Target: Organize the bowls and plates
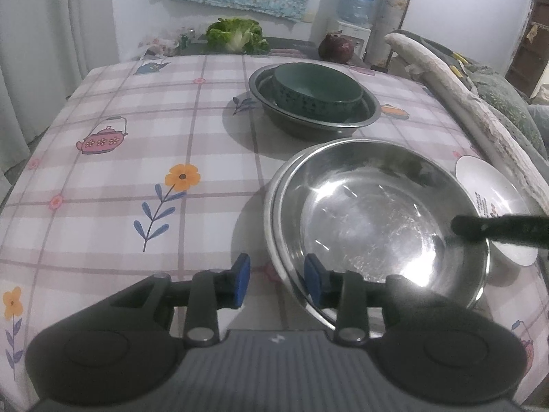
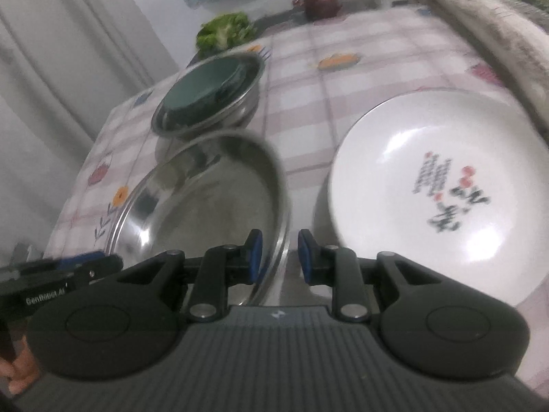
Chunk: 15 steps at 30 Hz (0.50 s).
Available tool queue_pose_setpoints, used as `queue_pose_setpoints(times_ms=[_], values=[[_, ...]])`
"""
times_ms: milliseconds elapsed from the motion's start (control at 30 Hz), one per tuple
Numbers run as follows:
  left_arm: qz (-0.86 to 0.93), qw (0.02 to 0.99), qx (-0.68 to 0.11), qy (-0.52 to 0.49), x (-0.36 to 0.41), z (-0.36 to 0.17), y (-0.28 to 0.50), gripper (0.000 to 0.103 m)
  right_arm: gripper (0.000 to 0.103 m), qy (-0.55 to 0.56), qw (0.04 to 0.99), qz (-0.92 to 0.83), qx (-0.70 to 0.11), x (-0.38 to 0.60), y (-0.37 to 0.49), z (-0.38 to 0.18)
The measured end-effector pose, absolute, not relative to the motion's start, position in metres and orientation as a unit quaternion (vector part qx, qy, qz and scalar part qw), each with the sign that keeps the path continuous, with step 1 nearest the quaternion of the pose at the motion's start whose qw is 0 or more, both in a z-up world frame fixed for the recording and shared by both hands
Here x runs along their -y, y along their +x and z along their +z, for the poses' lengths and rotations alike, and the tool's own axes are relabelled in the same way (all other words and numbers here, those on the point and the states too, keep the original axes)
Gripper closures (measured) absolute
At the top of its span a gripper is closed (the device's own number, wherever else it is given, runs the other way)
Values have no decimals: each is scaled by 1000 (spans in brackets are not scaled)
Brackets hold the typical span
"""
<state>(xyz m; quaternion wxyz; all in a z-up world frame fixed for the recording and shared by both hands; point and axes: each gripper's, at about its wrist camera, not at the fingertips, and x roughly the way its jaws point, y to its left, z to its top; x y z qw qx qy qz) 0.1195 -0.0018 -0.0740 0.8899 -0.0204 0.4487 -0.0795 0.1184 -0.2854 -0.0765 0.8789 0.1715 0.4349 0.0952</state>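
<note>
A large steel plate (image 1: 374, 219) lies on the checked tablecloth, stacked on another steel plate whose rim shows at its left. My left gripper (image 1: 278, 283) is open, its jaws astride the plate's near left rim. My right gripper (image 2: 279, 255) is open astride the same steel plate's (image 2: 206, 202) right rim; one of its fingers (image 1: 487, 228) reaches into the left wrist view. A white plate (image 2: 442, 189) with printed characters lies to the right, also in the left wrist view (image 1: 490, 189). A green bowl (image 1: 317, 89) sits inside a steel bowl (image 1: 315, 123) farther back.
A flowered tablecloth (image 1: 137, 171) covers the table. A lettuce (image 1: 236, 34), a dark red pot (image 1: 336, 48) and a water dispenser (image 1: 357, 3) stand beyond the far edge. A cloth-covered chair back (image 1: 463, 110) borders the table's right side.
</note>
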Motion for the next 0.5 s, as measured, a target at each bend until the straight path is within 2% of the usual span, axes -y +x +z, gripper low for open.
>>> queue_pose_setpoints(times_ms=[267,500], values=[[-83,889,-449,-24,1,-75,120,67,85,123,904,84,-401,279,107,-59],[-84,889,-449,-23,1,-75,120,68,87,98,902,91,-411,264,109,-67]])
